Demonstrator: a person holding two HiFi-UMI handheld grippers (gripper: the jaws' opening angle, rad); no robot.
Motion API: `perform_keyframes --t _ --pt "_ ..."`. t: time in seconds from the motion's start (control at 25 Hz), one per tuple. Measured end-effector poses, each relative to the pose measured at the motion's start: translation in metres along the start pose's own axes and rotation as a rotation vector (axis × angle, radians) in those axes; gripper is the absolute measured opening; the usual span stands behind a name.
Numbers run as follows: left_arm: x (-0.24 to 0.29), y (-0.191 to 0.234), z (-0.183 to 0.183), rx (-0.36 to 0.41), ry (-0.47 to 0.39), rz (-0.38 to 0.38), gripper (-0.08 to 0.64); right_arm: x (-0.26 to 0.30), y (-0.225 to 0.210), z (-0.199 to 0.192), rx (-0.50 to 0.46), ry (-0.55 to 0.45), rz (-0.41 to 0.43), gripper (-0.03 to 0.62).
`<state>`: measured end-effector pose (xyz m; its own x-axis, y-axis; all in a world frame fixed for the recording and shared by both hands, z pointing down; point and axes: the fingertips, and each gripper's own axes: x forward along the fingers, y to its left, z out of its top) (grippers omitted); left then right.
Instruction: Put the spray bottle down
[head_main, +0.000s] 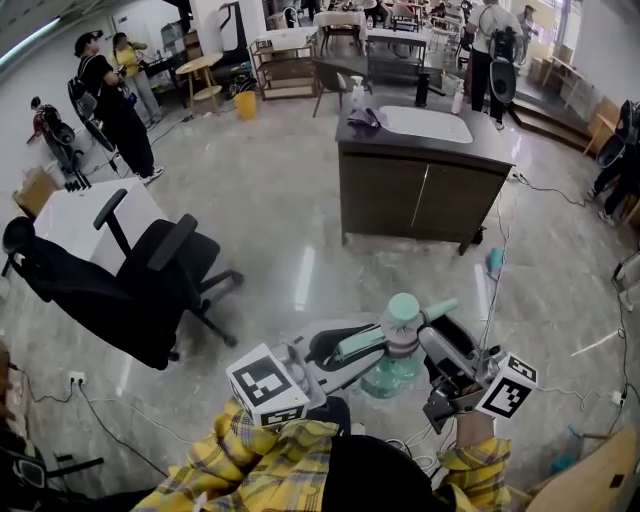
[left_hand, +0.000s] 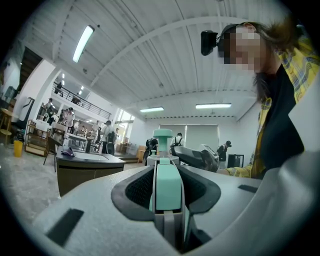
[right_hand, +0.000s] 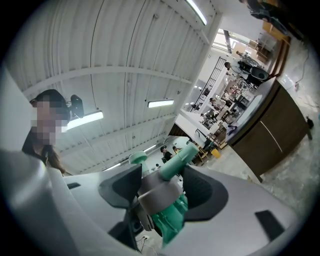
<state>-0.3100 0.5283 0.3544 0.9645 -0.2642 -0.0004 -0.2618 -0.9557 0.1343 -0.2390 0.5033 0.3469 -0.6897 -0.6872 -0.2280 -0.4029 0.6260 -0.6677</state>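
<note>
Spray bottle (head_main: 398, 348) is up in the air over the floor (head_main: 300, 230), between my two grippers. Left gripper (head_main: 352, 348) is clamped on its mint trigger. Right gripper (head_main: 432, 345) has its jaws spread wide around the neck, not squeezing. Black office chair (head_main: 130, 285) and dark sink cabinet (head_main: 425, 190) sit well apart from it. Can't make out the bottle's base.

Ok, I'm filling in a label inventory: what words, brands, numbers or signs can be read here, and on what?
No text can be read.
Spray bottle: no label shows.
Cube on the left gripper, cube on the right gripper: black-and-white square patterns, no letters.
Bottles on the far counter: too small to read.
</note>
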Motion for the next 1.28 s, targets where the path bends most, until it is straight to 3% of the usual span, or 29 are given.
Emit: perform_keyframes --t 0.52,1.28 --pt "0.016 0.015 -0.002 -0.009 0.022 0.022 0.120 0.004 -0.020 0.010 0.016 0.004 0.009 0.242" --pt "0.099 0.149 0.016 -0.039 0.045 -0.081 0.120 0.072 -0.129 0.090 0.020 -0.021 -0.095 0.241"
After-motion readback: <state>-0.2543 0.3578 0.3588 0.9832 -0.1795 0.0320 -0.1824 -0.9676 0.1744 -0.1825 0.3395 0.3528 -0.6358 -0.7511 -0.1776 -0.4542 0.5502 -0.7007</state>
